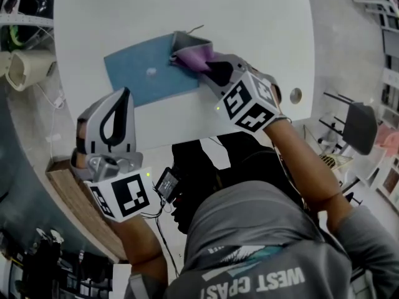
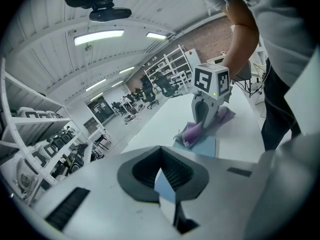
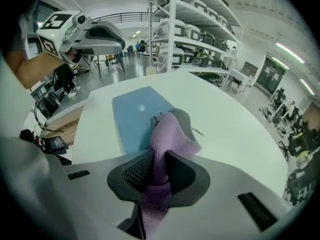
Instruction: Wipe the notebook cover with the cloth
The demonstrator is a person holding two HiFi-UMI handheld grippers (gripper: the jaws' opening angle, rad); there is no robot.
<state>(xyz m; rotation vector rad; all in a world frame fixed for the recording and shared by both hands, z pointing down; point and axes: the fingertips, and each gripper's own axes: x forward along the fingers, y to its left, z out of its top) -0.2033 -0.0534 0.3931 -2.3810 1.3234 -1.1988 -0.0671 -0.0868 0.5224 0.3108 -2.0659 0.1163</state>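
Right tongs: the right tongs [image 3: 157, 159] are closed narrow on a bunch of purple cloth [image 3: 170, 134], which trails out ahead of the tips
Left tongs: the left tongs [image 1: 126, 93] have their tips together with nothing between them, and hang off to the side of the right tongs, clear of the work
Notebook: the blue notebook [image 1: 146, 73] lies flat on the white table [image 1: 187, 11], just ahead of the right tongs, with the cloth resting on the edge nearest them
Step in hand: by my reading, a wipe starting from that edge
Doing it well: keep the grip firm and the tips low so the loose fold drags flat, and sweep across the cover towards the left tongs' side in overlapping passes
Risk: nothing pins the notebook, so a hard push may slide it; the left tongs could steady a corner
Hard to make out: the cover under the cloth is hidden; the pale spot near the cover's middle may be a mark or glare; the thin strand beyond the cloth is unclear
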